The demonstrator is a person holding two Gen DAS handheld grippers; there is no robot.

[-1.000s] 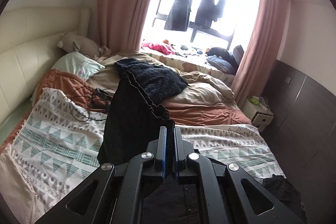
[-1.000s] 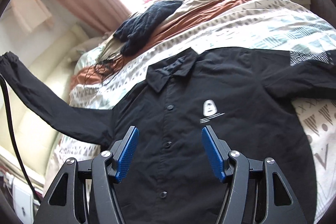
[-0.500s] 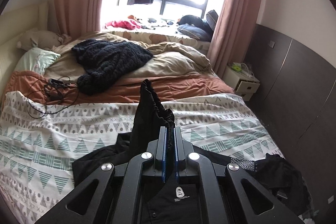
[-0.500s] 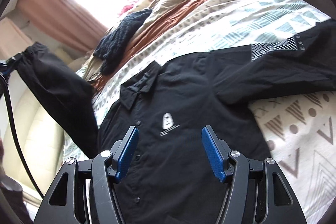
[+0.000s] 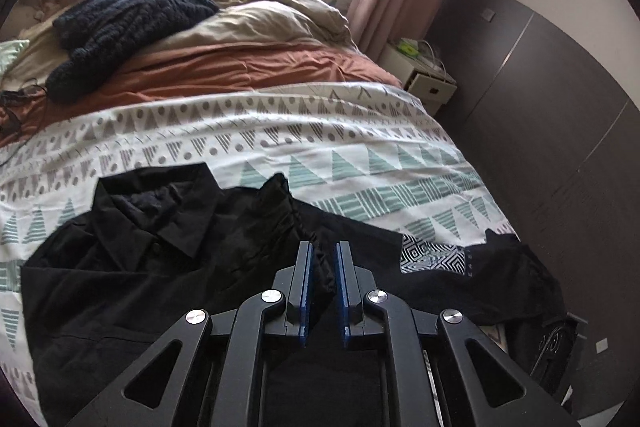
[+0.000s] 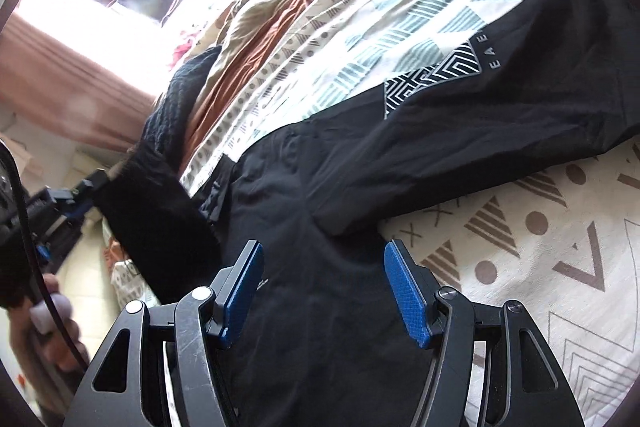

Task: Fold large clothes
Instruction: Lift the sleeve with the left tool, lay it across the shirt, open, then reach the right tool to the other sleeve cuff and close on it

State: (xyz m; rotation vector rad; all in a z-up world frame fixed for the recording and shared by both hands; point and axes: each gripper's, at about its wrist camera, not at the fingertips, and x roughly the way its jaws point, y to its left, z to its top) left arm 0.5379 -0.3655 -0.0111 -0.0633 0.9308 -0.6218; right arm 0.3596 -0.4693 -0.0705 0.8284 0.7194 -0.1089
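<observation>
A large black button shirt (image 5: 120, 267) lies face up on the patterned bedspread (image 5: 280, 147); it also shows in the right wrist view (image 6: 340, 207). My left gripper (image 5: 322, 259) has its jaws slightly apart with the gathered cuff of one black sleeve (image 5: 280, 211) between them, laid across the shirt's chest. The other sleeve (image 6: 500, 115), with a white geometric print (image 6: 432, 79), stretches out to the right. My right gripper (image 6: 324, 267) is open and empty just above the shirt's body. The left gripper also shows in the right wrist view (image 6: 80, 199), blurred.
A dark knit garment (image 5: 124, 23) lies on the rumpled beige and rust duvet (image 5: 248, 55) at the far side of the bed. A white nightstand (image 5: 424, 87) stands right of the bed by a dark wall panel (image 5: 560, 147). Cables (image 5: 16, 99) lie at far left.
My left gripper has carried the sleeve down and across onto the shirt's chest, and its jaws have parted slightly. My right gripper has shifted toward the other sleeve, still open.
</observation>
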